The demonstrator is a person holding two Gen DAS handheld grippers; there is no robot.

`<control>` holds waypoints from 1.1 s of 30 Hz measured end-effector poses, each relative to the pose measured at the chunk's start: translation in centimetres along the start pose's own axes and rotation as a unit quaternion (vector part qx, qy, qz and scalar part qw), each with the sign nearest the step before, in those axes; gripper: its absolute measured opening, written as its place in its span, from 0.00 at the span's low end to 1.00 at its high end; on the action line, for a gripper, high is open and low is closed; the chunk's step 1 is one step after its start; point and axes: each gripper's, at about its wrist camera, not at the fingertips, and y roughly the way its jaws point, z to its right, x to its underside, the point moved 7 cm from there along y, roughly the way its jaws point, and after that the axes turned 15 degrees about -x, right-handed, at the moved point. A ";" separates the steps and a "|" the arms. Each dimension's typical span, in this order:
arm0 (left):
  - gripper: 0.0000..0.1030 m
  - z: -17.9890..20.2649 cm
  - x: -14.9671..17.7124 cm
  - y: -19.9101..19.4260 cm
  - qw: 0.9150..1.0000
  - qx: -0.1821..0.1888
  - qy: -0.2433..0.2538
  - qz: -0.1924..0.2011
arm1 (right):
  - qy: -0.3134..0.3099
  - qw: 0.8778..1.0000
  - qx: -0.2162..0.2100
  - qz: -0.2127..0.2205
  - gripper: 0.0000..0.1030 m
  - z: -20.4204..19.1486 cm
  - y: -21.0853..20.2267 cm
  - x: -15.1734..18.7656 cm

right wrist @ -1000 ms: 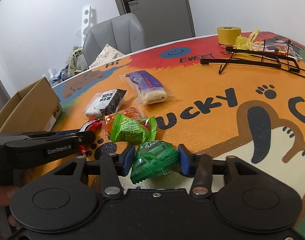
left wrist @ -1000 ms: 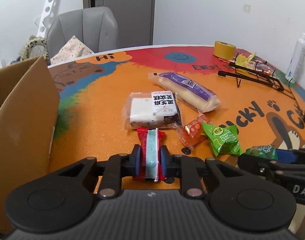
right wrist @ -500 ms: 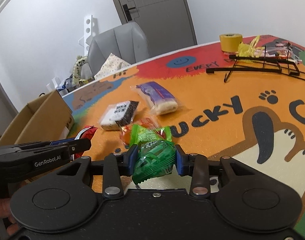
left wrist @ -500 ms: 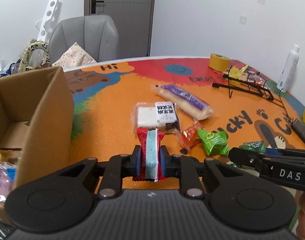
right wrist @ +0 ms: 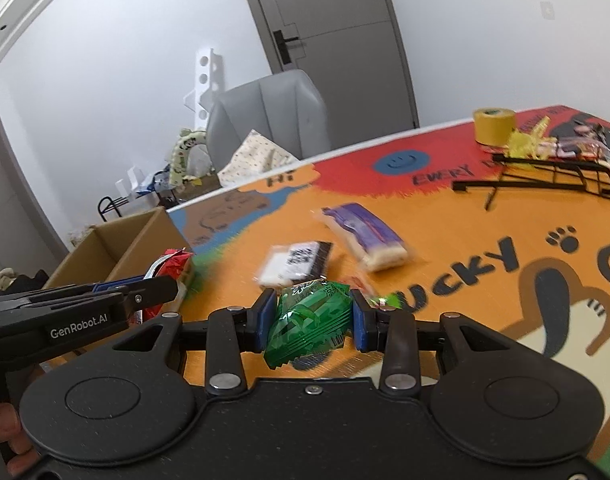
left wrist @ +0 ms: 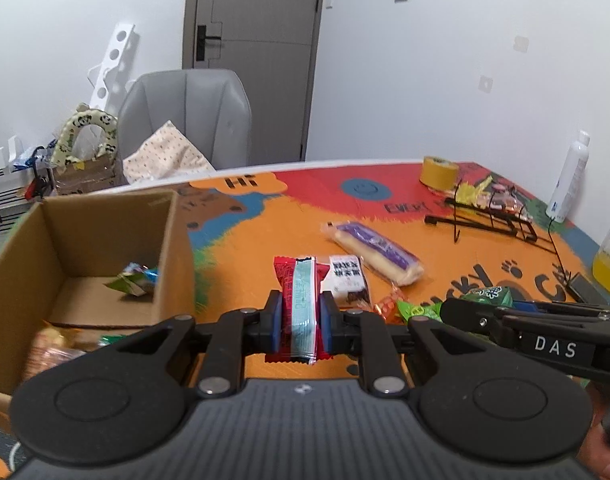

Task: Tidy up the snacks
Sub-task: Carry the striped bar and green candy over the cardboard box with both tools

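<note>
cardboard box [left wrist: 105,240] at left, few snacks inside. left gripper [left wrist: 299,316] jaws clamped on red packet [left wrist: 301,304], held above table [left wrist: 265,232] beside box. right gripper [right wrist: 311,318] jaws pinching green packet [right wrist: 309,320], off table. purple-wrapped bar [left wrist: 373,252] lies beyond.

Black tongs [left wrist: 301,316], blue pads [right wrist: 265,316], silver screws, "GenRobot.AI" and "DAS" lettering

Two gripper-mounted views (shared table [left wrist: 265,216])
</note>
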 end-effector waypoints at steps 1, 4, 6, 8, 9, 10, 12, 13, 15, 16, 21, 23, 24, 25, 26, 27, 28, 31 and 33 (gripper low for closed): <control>0.18 -0.3 -0.2 -0.3 1.000 -0.001 -0.002 0.003 | -0.002 1.000 -0.002 0.001 0.35 -0.4 0.1 -0.2; 0.18 -1.4 -0.7 -1.0 1.000 -0.006 -0.009 0.013 | -0.008 1.000 -0.009 0.003 0.35 -1.3 0.4 -0.5; 0.18 -2.2 -1.0 -1.3 1.000 -0.011 -0.014 0.018 | -0.013 1.000 -0.015 0.005 0.35 -2.1 0.7 -0.8; 0.18 -2.9 -1.3 -1.5 0.999 -0.015 -0.019 0.022 | -0.018 1.000 -0.020 0.006 0.35 -2.8 0.9 -1.1; 0.18 -3.3 -1.3 -1.7 0.999 -0.016 -0.020 0.023 | -0.020 1.000 -0.022 0.006 0.35 -3.2 1.0 -1.2; 0.18 -3.6 -1.4 -1.8 0.999 -0.018 -0.022 0.024 | -0.022 0.999 -0.025 0.007 0.35 -3.5 1.1 -1.3; 0.18 -4.3 -1.5 -1.9 0.999 -0.021 -0.025 0.024 | -0.025 0.999 -0.029 0.008 0.35 -4.1 1.3 -1.6; 0.18 -4.6 -1.6 -2.0 0.999 -0.023 -0.028 0.025 | -0.027 0.999 -0.031 0.008 0.35 -4.4 1.4 -1.7; 0.18 -5.3 -1.7 -2.2 0.999 -0.026 -0.031 0.028 | -0.031 0.999 -0.035 0.010 0.35 -5.0 1.6 -2.0; 0.18 -5.6 -1.8 -2.2 0.999 -0.028 -0.033 0.029 | -0.032 0.999 -0.036 0.010 0.35 -5.3 1.7 -2.1; 0.18 -7.3 -2.0 -2.4 0.998 -0.034 -0.045 0.032 | -0.041 0.998 -0.044 0.008 0.35 -6.6 2.5 -2.4; 0.18 -8.1 -2.0 -2.4 0.997 -0.038 -0.051 0.032 | -0.044 0.998 -0.046 0.007 0.35 -7.2 2.8 -2.5; 0.18 -8.4 -2.0 -2.3 0.997 -0.040 -0.053 0.031 | -0.046 0.998 -0.049 0.006 0.35 -7.5 3.0 -2.5; 0.18 -8.8 -2.0 -2.2 0.997 -0.042 -0.056 0.031 | -0.047 0.998 -0.051 0.005 0.35 -7.8 3.2 -2.5; 0.18 -9.2 -1.9 -2.2 0.997 -0.045 -0.058 0.030 | -0.048 0.997 -0.052 0.005 0.35 -8.0 3.4 -2.5; 0.18 -9.6 -1.9 -2.1 0.997 -0.046 -0.060 0.030 | -0.050 0.997 -0.054 0.004 0.35 -8.3 3.6 -2.6; 0.18 -10.1 -1.9 -2.1 0.996 -0.049 -0.063 0.029 | -0.052 0.997 -0.056 0.003 0.35 -8.5 3.8 -2.6; 0.18 -11.3 -1.7 -1.9 0.996 -0.055 -0.070 0.027 | -0.056 0.997 -0.060 0.000 0.35 -9.4 4.5 -2.7; 0.18 -12.1 -1.6 -1.8 0.995 -0.059 -0.075 0.025 | -0.060 0.996 -0.063 -0.003 0.35 -10.0 5.0 -2.7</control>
